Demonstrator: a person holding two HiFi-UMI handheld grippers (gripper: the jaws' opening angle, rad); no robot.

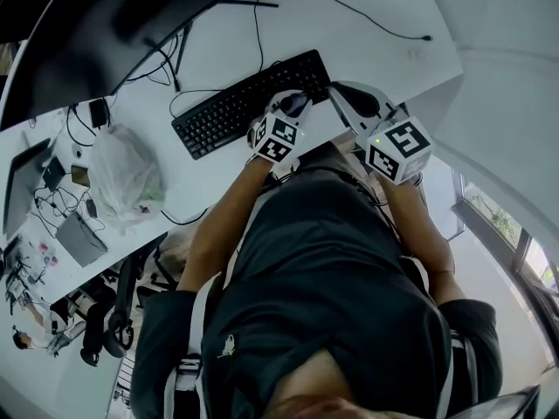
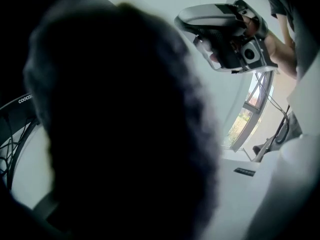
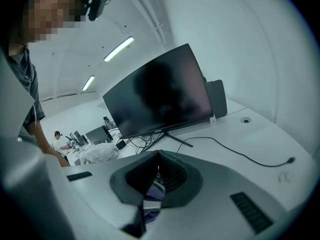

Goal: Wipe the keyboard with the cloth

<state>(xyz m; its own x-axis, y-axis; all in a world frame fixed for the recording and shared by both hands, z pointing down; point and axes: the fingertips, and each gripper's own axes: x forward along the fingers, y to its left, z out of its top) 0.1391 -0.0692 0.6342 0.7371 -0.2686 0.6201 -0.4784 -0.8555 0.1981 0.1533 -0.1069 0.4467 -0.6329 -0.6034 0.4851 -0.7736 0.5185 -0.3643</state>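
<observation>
Wiping was in hand: my left tongs point(image 1: 293, 112), clamped on the dark fuzzy cloth point(image 1: 299, 103), held it on the right half of the long black plastic keyboard point(image 1: 229, 112), my right tongs point(image 1: 341, 94) hung closed and empty nearby; next, I judged, a steady sweep leftward.

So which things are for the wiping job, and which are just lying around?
For the job: keyboard, cloth.
Just lying about: plastic bag, monitor, loose black cable.
</observation>
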